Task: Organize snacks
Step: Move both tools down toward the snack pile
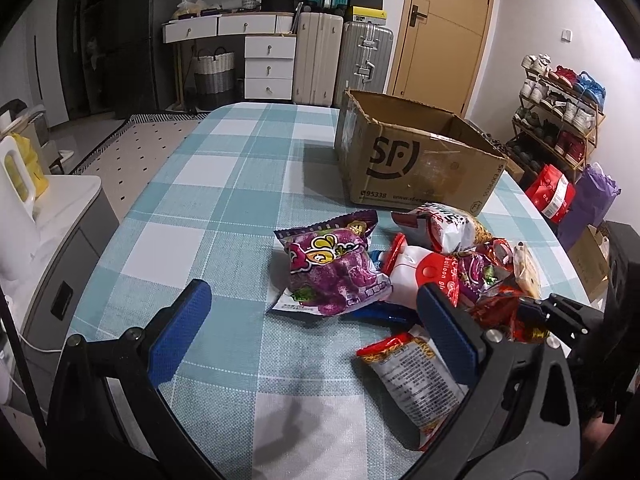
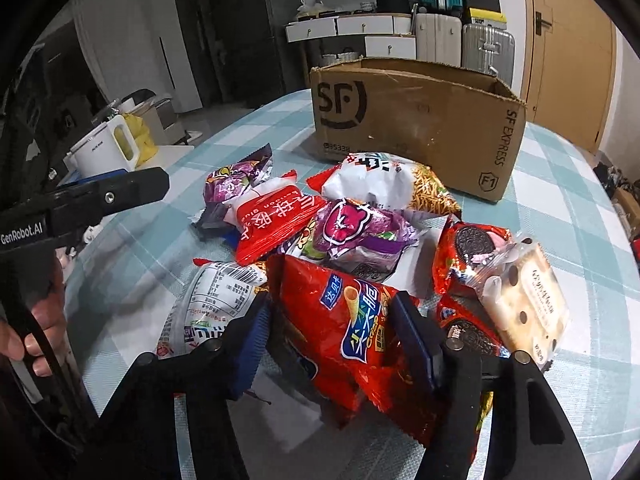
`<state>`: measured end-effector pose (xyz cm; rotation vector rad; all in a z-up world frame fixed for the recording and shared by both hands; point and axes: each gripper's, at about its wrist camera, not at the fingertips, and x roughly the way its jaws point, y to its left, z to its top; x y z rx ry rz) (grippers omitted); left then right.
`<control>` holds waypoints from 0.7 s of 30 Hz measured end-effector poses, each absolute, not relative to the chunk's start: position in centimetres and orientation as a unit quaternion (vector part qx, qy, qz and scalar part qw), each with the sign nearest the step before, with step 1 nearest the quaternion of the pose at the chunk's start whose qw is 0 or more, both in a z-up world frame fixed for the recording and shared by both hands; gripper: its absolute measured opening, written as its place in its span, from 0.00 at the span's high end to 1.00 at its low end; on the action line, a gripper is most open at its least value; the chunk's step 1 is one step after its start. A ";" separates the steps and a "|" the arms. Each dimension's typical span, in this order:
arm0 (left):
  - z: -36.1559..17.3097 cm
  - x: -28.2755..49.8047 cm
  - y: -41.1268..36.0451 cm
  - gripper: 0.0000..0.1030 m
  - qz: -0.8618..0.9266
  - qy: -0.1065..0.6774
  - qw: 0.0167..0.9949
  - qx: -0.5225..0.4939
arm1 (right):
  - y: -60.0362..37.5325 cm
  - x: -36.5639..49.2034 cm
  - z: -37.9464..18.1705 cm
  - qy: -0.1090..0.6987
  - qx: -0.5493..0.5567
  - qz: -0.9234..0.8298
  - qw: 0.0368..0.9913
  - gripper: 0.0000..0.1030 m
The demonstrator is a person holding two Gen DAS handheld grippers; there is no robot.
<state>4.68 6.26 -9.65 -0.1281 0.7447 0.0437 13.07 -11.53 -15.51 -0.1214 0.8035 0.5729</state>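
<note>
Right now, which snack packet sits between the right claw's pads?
The shiny red packet with the blue label; the neighbouring packets lie outside the right claw.

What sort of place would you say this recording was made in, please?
Most likely a lived-in home, perhaps a hallway or dining corner: a table with a checked cloth, stacked suitcases beside a door, and a rack of shoes against the wall.

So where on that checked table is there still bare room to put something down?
The tablecloth lies bare left of the cardboard box and of the purple packet, out to the table's left edge. It is crowded in front of the box, where the snack pile sits.
</note>
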 end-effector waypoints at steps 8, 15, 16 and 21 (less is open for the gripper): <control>-9.7 4.4 6.3 0.01 0.022 0.368 0.927 -0.061 | -12.2 13.3 -15.5 0.392 -0.032 0.294 0.871 0.51; -9.7 3.8 6.1 0.01 0.020 0.371 0.927 -0.057 | -13.2 13.1 -15.4 0.388 -0.002 0.304 0.870 0.56; -9.7 3.7 6.0 0.01 0.020 0.371 0.927 -0.056 | -13.3 13.0 -15.4 0.387 -0.001 0.304 0.870 0.56; -9.6 3.3 5.8 0.01 0.021 0.374 0.926 -0.053 | -13.6 12.9 -15.2 0.384 0.008 0.306 0.871 0.59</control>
